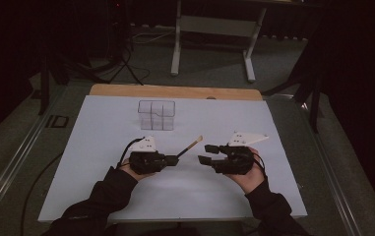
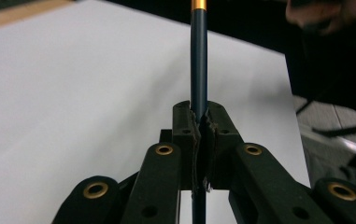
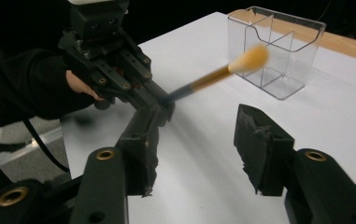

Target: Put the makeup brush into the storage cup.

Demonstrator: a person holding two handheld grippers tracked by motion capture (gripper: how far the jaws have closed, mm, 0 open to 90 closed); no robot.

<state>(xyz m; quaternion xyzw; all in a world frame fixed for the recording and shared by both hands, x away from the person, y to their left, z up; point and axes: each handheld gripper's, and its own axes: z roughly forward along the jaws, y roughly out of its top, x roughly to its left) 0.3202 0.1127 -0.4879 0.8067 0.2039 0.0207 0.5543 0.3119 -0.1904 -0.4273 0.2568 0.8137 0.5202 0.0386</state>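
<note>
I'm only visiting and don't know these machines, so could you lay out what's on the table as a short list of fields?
Surface: white table top
Left gripper: fingers shut on a brush
Brush: dark handle, gold band, pale bristle tip pointing up and away towards the box
Right gripper: fingers apart, nothing between them, facing the brush
Box: clear plastic box with compartments, upright at the far side, looks empty

The brush (image 2: pixel 198 56) is cut off by the top edge in the left gripper view, its handle hidden between the closed fingers (image 2: pixel 185 135), and its bristle tip is blurred in the right gripper view.
</note>
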